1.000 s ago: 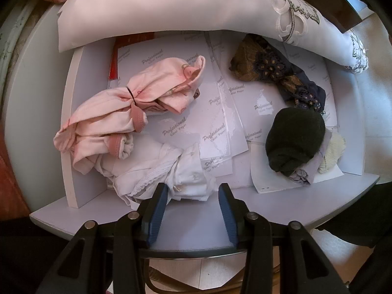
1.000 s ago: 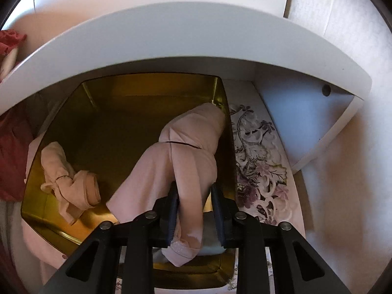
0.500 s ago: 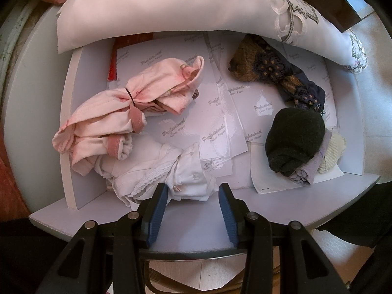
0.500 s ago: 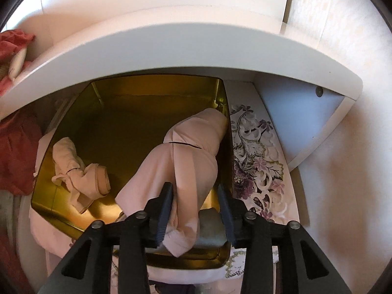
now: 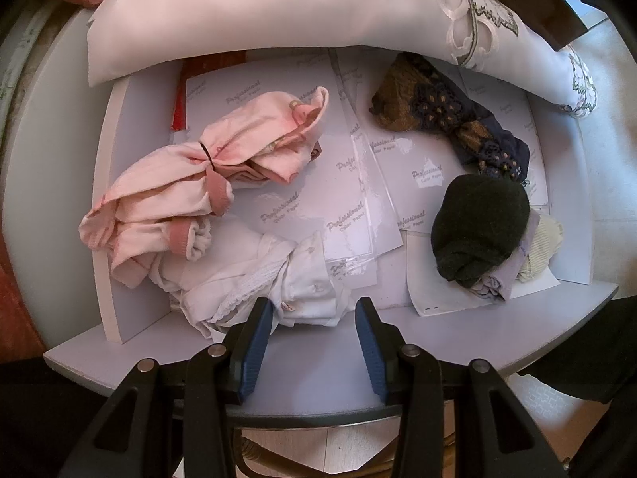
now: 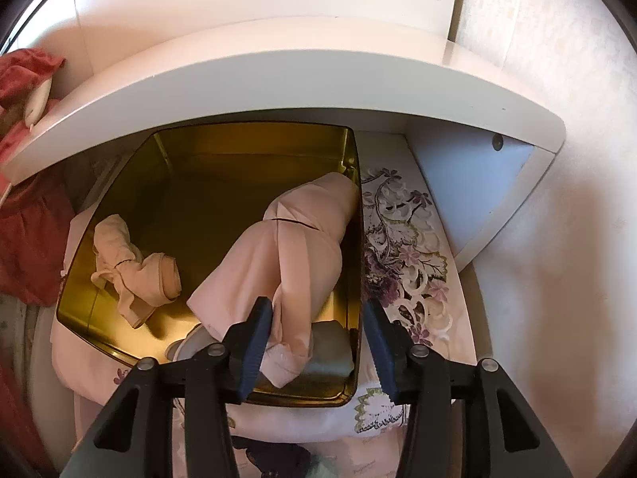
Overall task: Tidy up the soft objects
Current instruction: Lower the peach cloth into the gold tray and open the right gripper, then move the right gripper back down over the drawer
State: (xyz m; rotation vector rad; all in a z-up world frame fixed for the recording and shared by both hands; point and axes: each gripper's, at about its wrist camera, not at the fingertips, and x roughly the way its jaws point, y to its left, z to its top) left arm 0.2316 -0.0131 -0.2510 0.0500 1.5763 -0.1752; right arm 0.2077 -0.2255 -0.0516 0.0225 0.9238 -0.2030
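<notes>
Our left gripper (image 5: 312, 310) hangs wide open and empty over the drawer's front edge (image 5: 318, 354), its tips near a white garment (image 5: 274, 286). Sheets (image 5: 314, 195) lining the drawer read "Professional Color Paper". On them lie a pink bundle (image 5: 207, 179) tied with a black band, a brown-and-navy lace piece (image 5: 442, 115) and a dark rolled sock (image 5: 477, 227). An embroidered pillow (image 5: 302, 12) overhangs the back.

Our right gripper (image 6: 318, 310) is also spread apart, holding nothing; a pink roll (image 6: 294, 255) lies loose between its fingers inside the gold tin (image 6: 356, 239), beside a smaller pink bundle (image 6: 135, 267). A white shelf (image 6: 278, 83) juts over the tin.
</notes>
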